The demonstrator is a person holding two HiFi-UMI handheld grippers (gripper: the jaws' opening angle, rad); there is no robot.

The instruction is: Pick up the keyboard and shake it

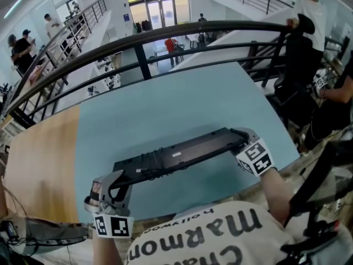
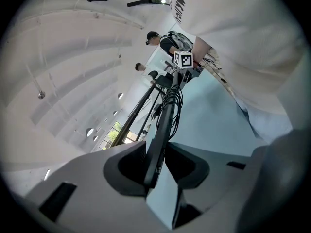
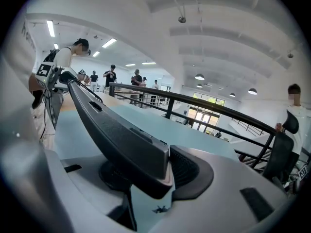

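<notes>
Big open hall with a mezzanine vibe: black railing curves right behind the pale blue table, and a strip of bare wood runs along the table's left side. A few people are standing around past the railing, plus one in a white top next to a black chair off to the right.

So the person in the printed white shirt has the black keyboard held by both ends over the blue top. The left gripper is clamped on one short end. From its own camera the board sits edge-on, squeezed between the two dark pads, and runs straight away from the claw toward the other one. The right gripper is closed on the opposite end, pads pressing both faces, with the board stretching off from that claw toward the left one too.

From above, the keyboard slants, with the end at the right claw farther from the person than the end at the left claw. What looks like the underside faces up, with a small pale label near the middle. Blue table surface shows underneath both claws.
</notes>
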